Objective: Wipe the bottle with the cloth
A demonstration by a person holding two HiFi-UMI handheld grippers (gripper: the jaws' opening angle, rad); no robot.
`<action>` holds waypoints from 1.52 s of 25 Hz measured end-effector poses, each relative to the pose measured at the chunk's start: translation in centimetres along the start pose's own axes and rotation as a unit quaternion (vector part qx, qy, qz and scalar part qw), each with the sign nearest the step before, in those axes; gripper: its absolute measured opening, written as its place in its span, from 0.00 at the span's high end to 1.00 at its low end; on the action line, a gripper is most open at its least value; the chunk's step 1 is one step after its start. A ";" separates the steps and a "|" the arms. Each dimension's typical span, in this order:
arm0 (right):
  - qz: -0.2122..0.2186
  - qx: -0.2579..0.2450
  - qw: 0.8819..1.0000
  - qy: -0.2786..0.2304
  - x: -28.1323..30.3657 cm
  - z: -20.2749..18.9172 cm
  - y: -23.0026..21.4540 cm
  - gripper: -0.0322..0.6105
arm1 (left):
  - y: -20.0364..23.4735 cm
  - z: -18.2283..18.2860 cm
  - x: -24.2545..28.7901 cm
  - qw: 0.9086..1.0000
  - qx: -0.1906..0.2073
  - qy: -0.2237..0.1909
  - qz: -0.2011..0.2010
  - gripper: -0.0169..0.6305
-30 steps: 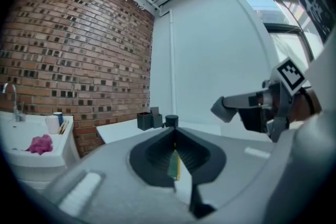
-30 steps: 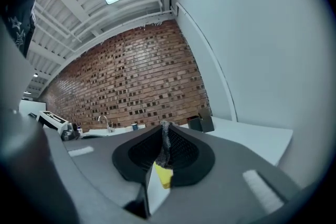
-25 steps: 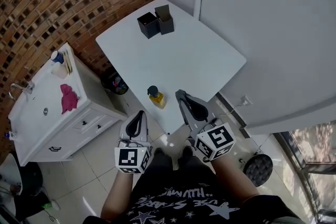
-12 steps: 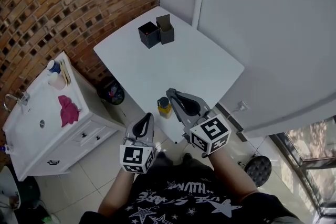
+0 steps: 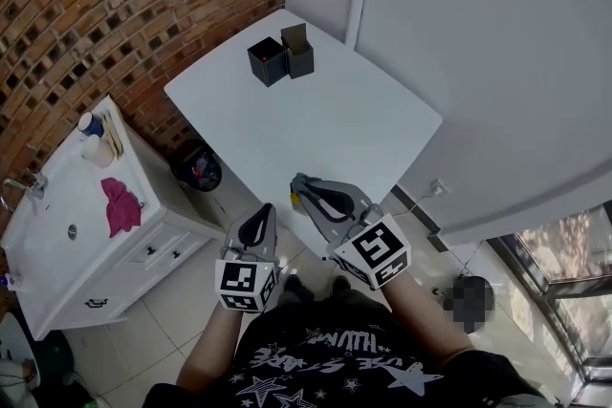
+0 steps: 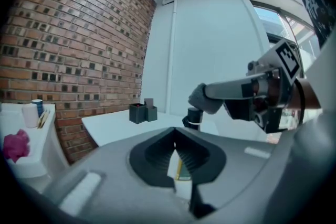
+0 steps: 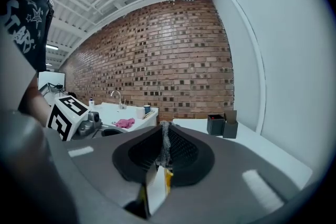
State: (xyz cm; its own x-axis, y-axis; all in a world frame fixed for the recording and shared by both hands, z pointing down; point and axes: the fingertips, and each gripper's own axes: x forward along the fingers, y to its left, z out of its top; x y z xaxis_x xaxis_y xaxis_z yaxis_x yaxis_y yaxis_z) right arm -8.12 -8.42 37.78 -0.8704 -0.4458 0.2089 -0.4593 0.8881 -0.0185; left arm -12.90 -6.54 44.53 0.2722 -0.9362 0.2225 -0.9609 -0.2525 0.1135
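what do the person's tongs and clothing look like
The left tongs and right tongs are grey with black ridged pads, each carrying a white cube printed with black square markers. The person wears a black T-shirt with white stars and lettering.

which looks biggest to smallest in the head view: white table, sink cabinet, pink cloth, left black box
White table
Sink cabinet
Pink cloth and left black box look about alike, so no ranking between them.

Head view looks steeply down; both gripper views share the table [image 5: 316, 110].
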 end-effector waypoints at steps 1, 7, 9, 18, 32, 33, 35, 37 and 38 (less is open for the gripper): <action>0.002 0.002 1.000 0.000 -0.1 -0.1 0.2 0.89 | 0.1 -0.1 0.0 1.000 0.000 0.001 0.000 0.97; 0.002 0.021 1.000 -0.004 -0.8 -0.6 0.6 0.89 | 0.1 -0.6 0.4 1.000 0.000 0.007 -0.008 0.97; 0.002 0.024 1.000 -0.008 -1.1 -0.5 0.6 0.89 | 0.1 -0.8 0.6 1.000 -0.001 0.009 -0.010 0.97; 0.067 -0.054 0.996 0.008 -2.9 -2.2 4.1 0.89 | 1.7 -1.1 0.8 1.000 -0.006 0.009 0.008 0.97; 0.031 -0.141 0.987 0.067 1.2 -8.8 3.8 0.89 | 2.5 -1.5 1.9 1.000 -0.002 0.022 0.001 0.97; 0.033 -0.145 0.986 0.071 1.3 -9.1 3.9 0.89 | 2.5 -1.5 2.0 1.000 -0.003 0.023 0.001 0.97; 0.035 -0.150 0.985 0.081 1.4 -9.9 4.1 0.89 | 2.6 -1.6 2.0 1.000 -0.005 0.025 0.001 0.97; 0.035 -0.159 0.982 0.094 1.6 -10.8 4.1 0.89 | 2.7 -1.8 2.0 1.000 -0.007 0.028 0.000 0.97; 0.036 -0.162 0.981 0.100 1.8 -11.2 4.1 0.89 | 2.8 -1.9 2.0 1.000 -0.008 0.030 0.000 0.97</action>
State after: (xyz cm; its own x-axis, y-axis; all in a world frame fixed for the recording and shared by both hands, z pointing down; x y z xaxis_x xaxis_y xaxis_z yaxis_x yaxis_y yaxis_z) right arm -9.59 -4.29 49.03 -0.8314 -0.3787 0.4066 -0.2894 0.9198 0.2650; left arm -14.93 -8.69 47.17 0.2754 -0.9196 0.2800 -0.9601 -0.2483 0.1286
